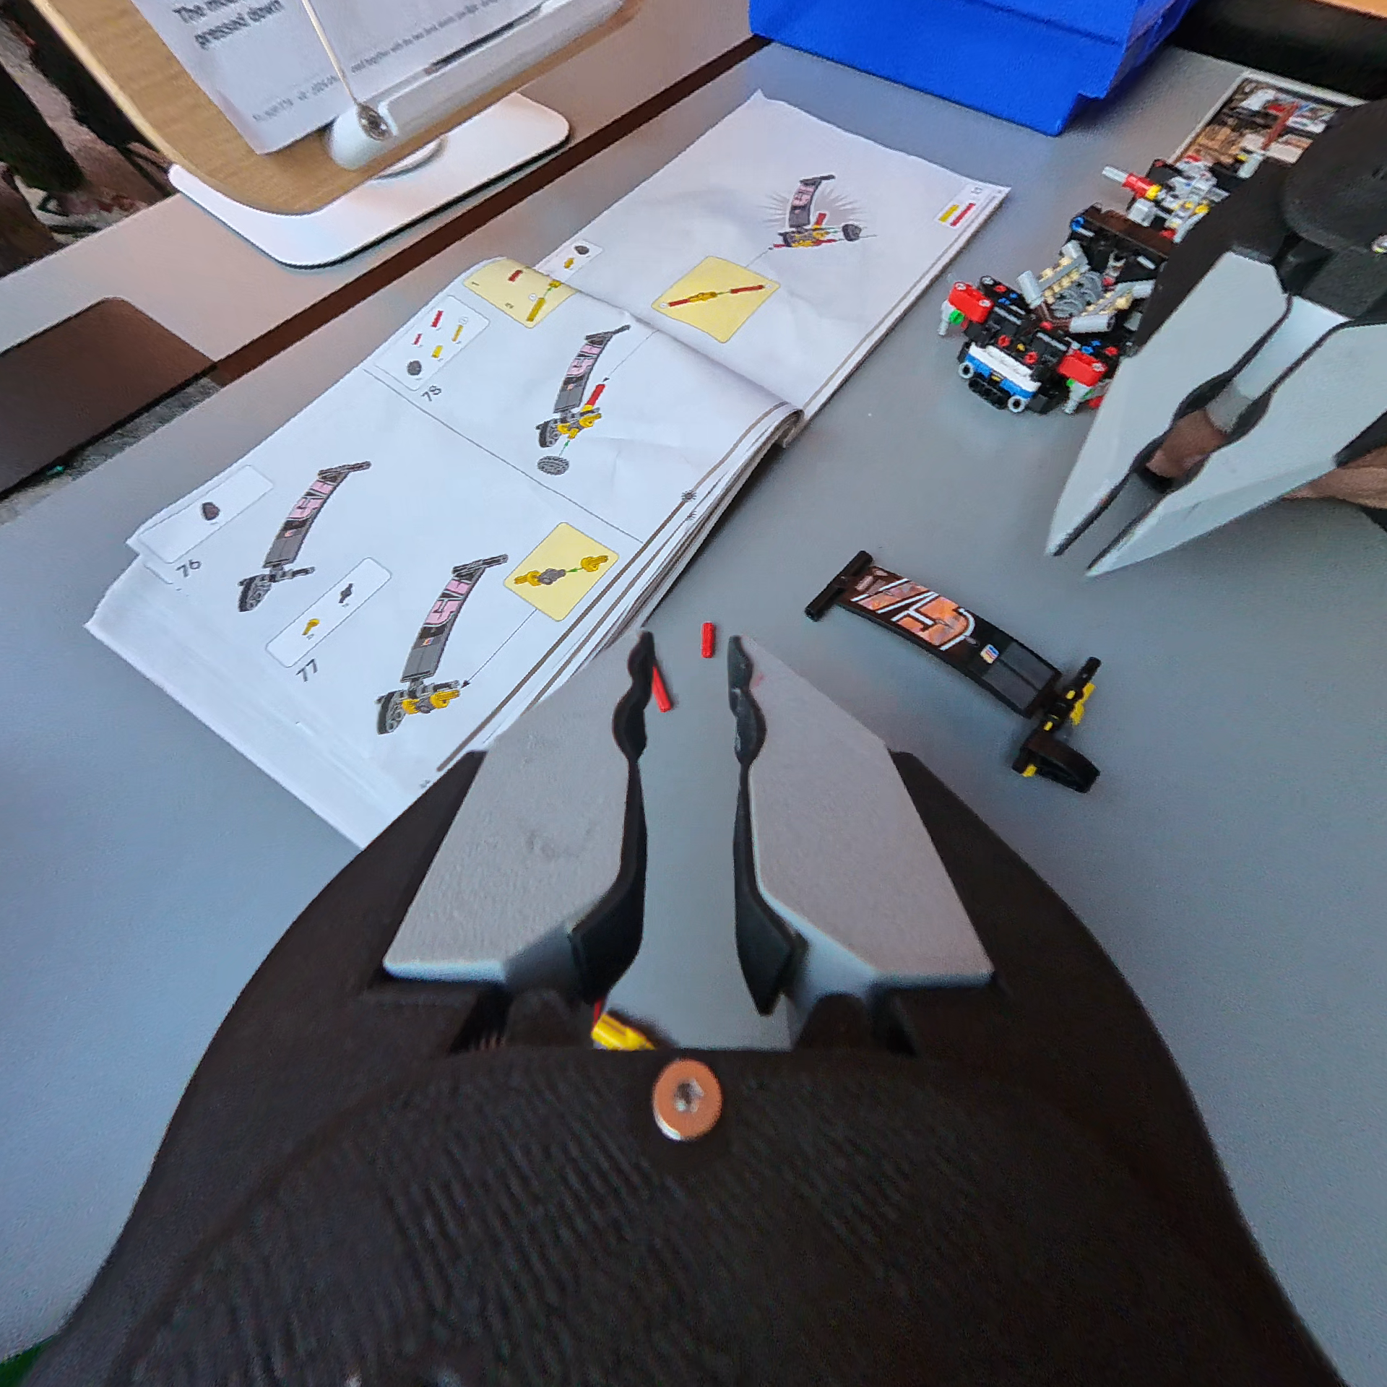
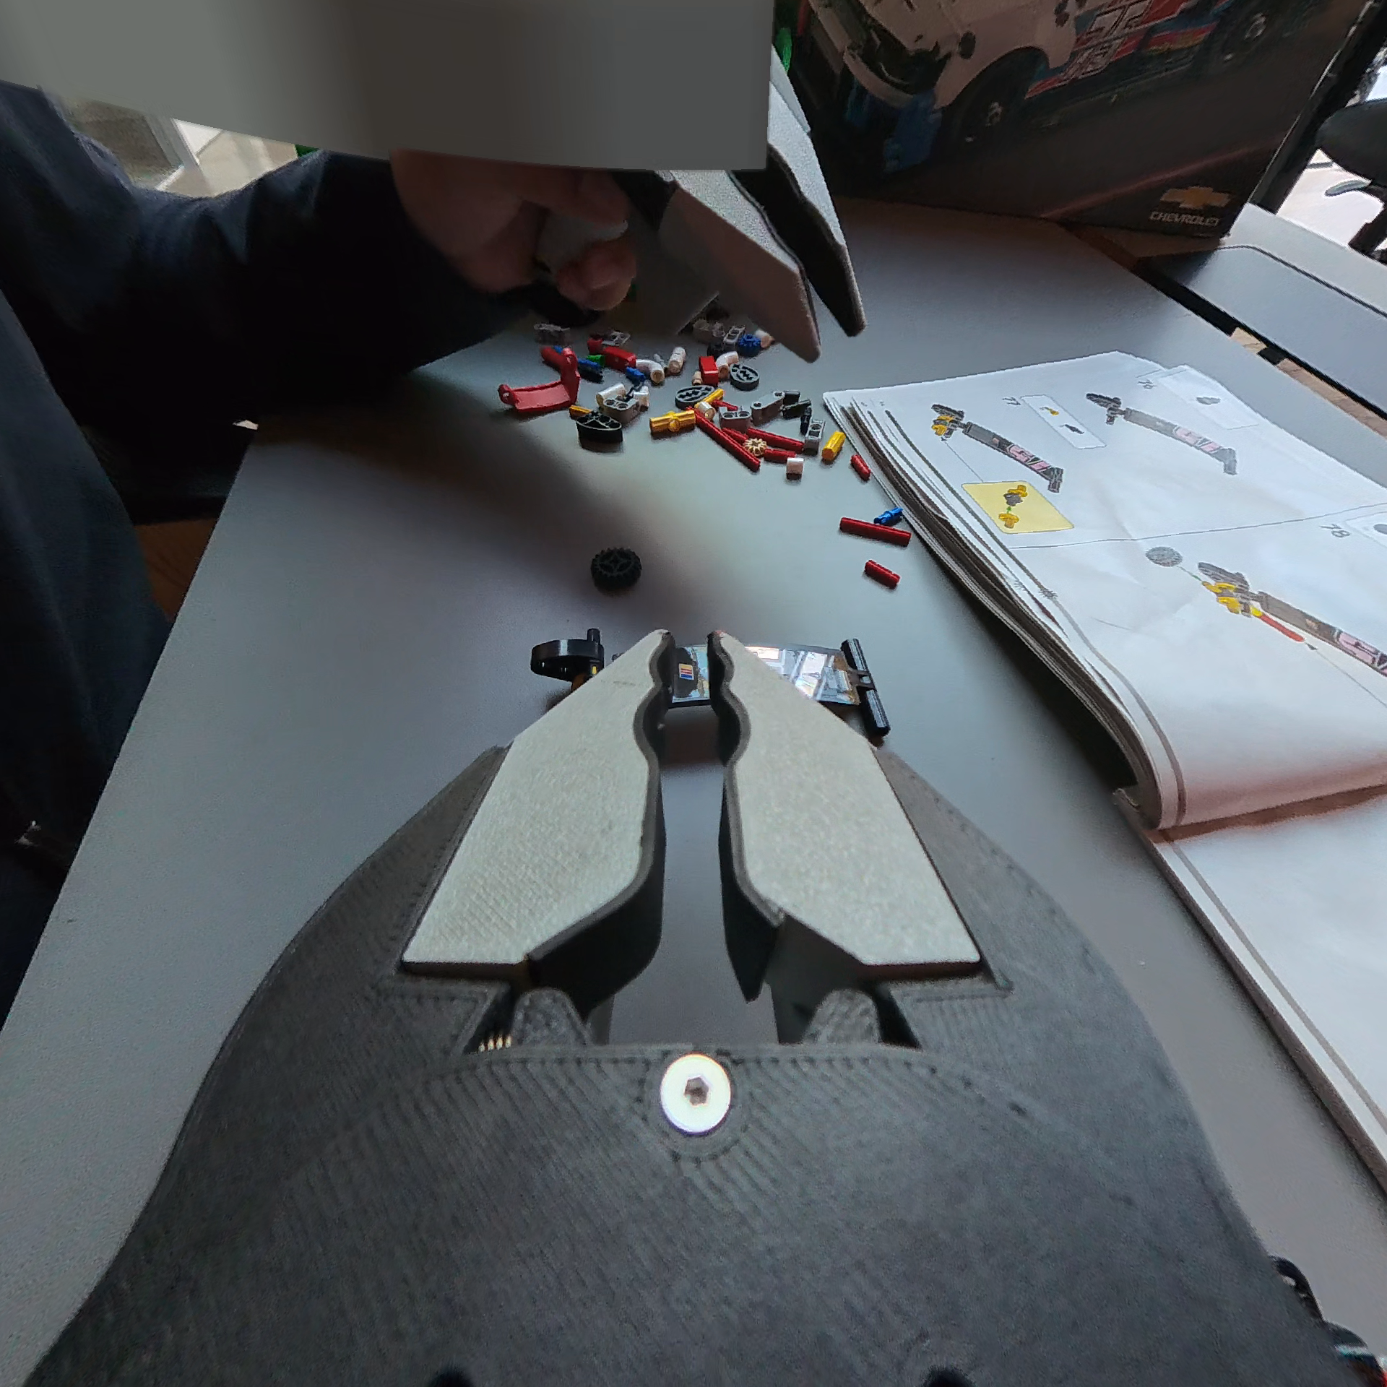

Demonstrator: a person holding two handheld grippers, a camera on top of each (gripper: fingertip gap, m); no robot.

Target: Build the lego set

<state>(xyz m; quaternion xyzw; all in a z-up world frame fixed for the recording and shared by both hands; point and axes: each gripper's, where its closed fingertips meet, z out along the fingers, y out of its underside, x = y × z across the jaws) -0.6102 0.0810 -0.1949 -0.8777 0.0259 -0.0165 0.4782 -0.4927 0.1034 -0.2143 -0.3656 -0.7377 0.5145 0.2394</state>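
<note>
My left gripper (image 1: 690, 645) is open and held above the grey table (image 1: 825, 788). A thin red axle (image 1: 660, 687) and a short red pin (image 1: 706, 639) show between its fingertips. The right wrist view shows both lying on the table, the axle (image 2: 874, 531) and the pin (image 2: 881, 573), with the left gripper (image 2: 837, 341) raised over a pile of small parts (image 2: 675, 398). My right gripper (image 2: 689, 638) has a narrow gap between its pads and hovers over a black curved panel (image 2: 810, 668) with a sticker. In the left wrist view the right gripper (image 1: 1073, 559) stands apart from the panel (image 1: 938, 623).
An open instruction booklet (image 1: 450, 488) lies left of the panel. A partly built car model (image 1: 1051, 330) stands behind the right gripper. A black gear (image 2: 615, 568) lies alone. A blue bin (image 1: 976, 52), a paper stand (image 1: 338, 112) and a printed box (image 2: 1051, 112) line the far edges. Spacing between my two grippers at the tips: around 12 cm. The black gear (image 2: 615, 568) lies around 10 cm away from my right fingertips.
</note>
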